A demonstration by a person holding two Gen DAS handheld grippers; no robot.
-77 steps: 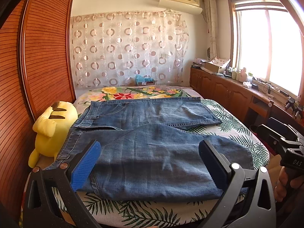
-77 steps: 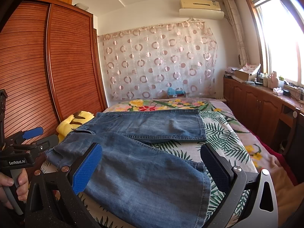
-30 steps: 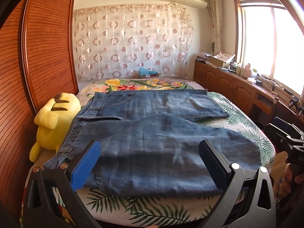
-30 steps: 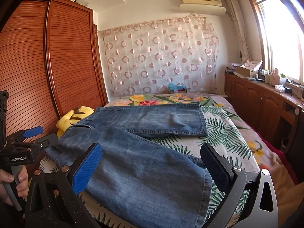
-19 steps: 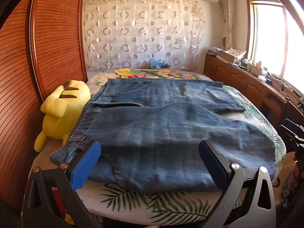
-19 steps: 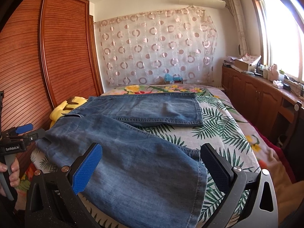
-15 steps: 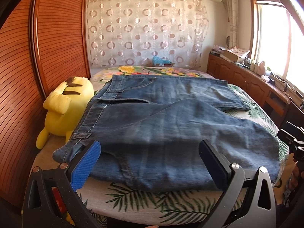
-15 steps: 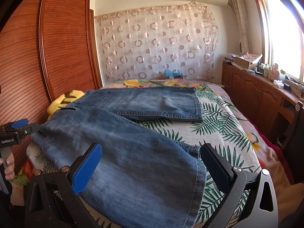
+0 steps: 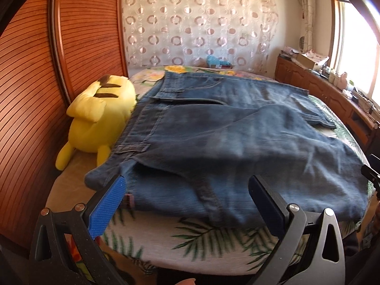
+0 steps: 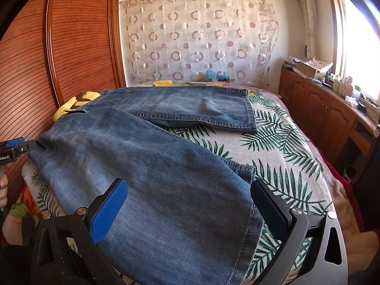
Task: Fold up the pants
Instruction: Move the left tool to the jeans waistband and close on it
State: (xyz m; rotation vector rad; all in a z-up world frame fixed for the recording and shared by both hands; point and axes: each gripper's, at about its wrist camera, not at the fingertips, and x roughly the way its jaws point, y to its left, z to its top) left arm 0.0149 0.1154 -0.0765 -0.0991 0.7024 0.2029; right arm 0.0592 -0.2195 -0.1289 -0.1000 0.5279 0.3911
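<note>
Jeans (image 9: 237, 147) spread flat across the bed (image 9: 190, 239), near leg over the front edge (plush (image 9: 99, 109) beside the waistband). Left gripper (image 9: 187, 204) and right gripper (image 10: 190, 204) both wide open, gripping nothing, hovering at that edge.

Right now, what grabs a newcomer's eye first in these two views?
The blue jeans spread across the bed, one leg reaching the near edge, the other lying flat farther back. Next, the bright yellow plush toy wedged between the jeans' waistband and the wooden wardrobe. Both grippers, left and right, are open.
</note>
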